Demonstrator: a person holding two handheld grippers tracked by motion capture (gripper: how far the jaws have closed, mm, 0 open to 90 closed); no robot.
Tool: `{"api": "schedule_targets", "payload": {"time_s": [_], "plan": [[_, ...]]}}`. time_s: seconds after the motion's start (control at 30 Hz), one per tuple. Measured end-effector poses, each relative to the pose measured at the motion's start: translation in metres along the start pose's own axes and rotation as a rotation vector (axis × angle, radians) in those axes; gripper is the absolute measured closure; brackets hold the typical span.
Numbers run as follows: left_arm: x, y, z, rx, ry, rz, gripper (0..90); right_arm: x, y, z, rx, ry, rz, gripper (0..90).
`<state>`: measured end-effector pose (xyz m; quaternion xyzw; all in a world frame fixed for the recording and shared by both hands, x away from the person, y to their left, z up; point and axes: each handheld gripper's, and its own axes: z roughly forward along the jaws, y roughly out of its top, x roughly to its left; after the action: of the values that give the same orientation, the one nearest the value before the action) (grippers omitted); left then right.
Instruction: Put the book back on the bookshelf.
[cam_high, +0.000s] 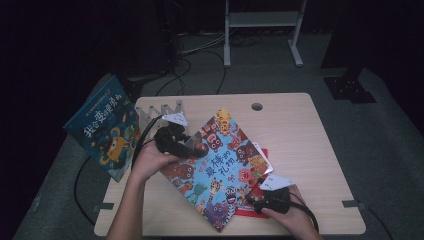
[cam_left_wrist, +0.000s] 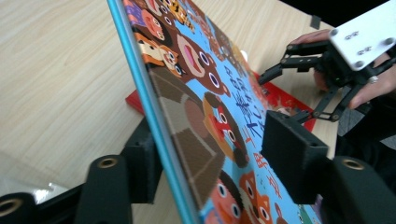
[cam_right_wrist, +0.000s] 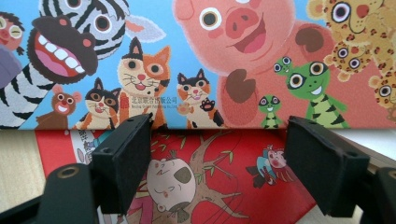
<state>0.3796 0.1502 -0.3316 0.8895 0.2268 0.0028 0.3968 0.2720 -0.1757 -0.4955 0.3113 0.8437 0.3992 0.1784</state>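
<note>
High view overhead; both gripper views closely share the animal book (cam_high: 220, 167).

Sky-blue picture book (cam_high: 220, 167), cover crowded with cartoon animals: black-and-white striped zebra, pink pig, orange-and-white cats, green frogs, yellow spotted leopards, brown bears, dark lettering down the middle, light-blue spine edge. Red book (cam_right_wrist: 219, 186) beneath, printed with a brown tree, a small blue bird and pale cartoon figures. Third book (cam_high: 105, 127) off the table's left edge, deep blue with yellow characters and an orange creature. Pale wood-grain table (cam_high: 300, 130). Black jaws on the left gripper (cam_left_wrist: 210, 158) and right gripper (cam_right_wrist: 219, 168), each topped with a pale grey plate, brass-coloured screw inserts.
</note>
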Motion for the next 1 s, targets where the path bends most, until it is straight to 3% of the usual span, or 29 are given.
{"api": "schedule_targets", "payload": {"time_s": [0.2,0.27,0.47,0.67,1.0], "plan": [[-0.007,0.017,0.006,0.04,-0.034,0.013,52.7,0.0,-0.001,0.001,-0.008,0.005,0.014,22.2],[-0.009,0.023,0.009,0.065,-0.022,0.016,54.4,0.0,-0.001,0.002,-0.014,0.003,0.014,22.2],[-0.003,0.029,0.008,0.08,-0.061,-0.057,62.1,0.001,-0.001,0.003,-0.025,-0.007,0.02,22.9],[0.002,0.032,0.007,0.103,-0.1,-0.101,66.4,0.0,-0.002,0.002,-0.023,-0.006,0.015,24.4],[-0.003,0.051,-0.003,0.125,-0.14,-0.096,74.6,-0.011,-0.003,-0.003,-0.021,0.021,0.044,27.8]]}}
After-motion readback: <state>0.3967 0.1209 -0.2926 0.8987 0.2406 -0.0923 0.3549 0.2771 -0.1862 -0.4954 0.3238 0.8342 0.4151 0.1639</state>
